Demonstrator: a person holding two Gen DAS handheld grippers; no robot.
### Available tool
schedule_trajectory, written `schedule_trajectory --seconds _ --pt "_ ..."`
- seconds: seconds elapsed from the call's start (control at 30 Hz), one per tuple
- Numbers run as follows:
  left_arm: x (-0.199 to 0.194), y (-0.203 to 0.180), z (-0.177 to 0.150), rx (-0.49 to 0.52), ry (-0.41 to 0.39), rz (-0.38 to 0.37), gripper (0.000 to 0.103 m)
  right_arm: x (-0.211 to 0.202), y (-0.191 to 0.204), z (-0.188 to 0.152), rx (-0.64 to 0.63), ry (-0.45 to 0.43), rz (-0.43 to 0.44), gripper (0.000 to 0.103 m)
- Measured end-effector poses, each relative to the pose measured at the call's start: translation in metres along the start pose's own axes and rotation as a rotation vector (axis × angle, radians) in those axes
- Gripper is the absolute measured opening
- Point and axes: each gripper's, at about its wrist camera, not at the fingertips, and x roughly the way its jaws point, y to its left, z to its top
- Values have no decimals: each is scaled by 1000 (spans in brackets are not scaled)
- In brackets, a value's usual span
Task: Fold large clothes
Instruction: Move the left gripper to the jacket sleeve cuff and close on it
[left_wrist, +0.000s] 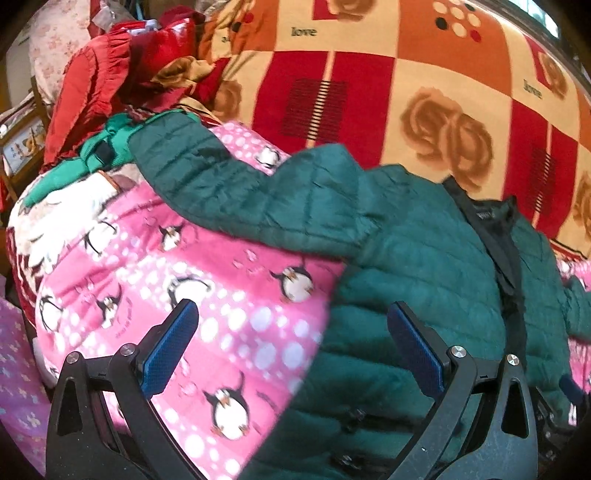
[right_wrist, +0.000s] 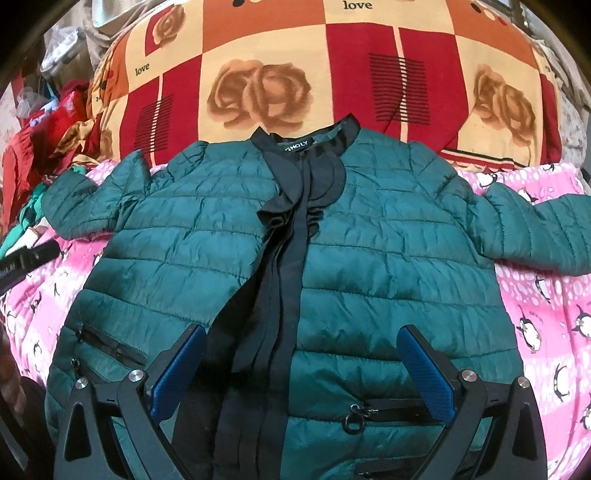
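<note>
A dark green quilted jacket with black ruffled front trim lies face up and spread flat on a pink penguin blanket. Both sleeves stretch outward. My right gripper is open and empty, hovering over the jacket's lower front. In the left wrist view my left gripper is open and empty, above the jacket's left hem edge, with the jacket to the right and its left sleeve reaching left over the pink blanket. The left gripper's body shows at the left edge of the right wrist view.
A red, orange and cream rose-patterned blanket covers the bed beyond the jacket. A heap of red and green clothes lies at the far left. A wooden piece of furniture stands past the bed's left edge.
</note>
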Motion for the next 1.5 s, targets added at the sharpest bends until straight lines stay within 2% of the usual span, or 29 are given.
schedule_trajectory --seconds 0.13,0.57,0.9,1.07,1.3,1.4,1.5 --pt "14 13 16 -26 16 16 102 9 2 1 -12 -1 -3 103" --pt "39 64 48 -152 -3 58 102 22 0 1 -9 14 5 103" --pt "62 115 95 -235 -41 111 102 28 1 -2 0 41 20 103" --pt "83 141 121 -289 -42 170 102 28 0 -2 -1 50 26 103" --pt "122 176 149 -392 -23 203 102 32 2 -1 -6 57 23 103" --pt "131 188 152 -442 -44 211 102 37 -1 2 -2 48 50 103" --pt "143 187 152 -415 -55 214 102 43 -4 6 12 64 51 103"
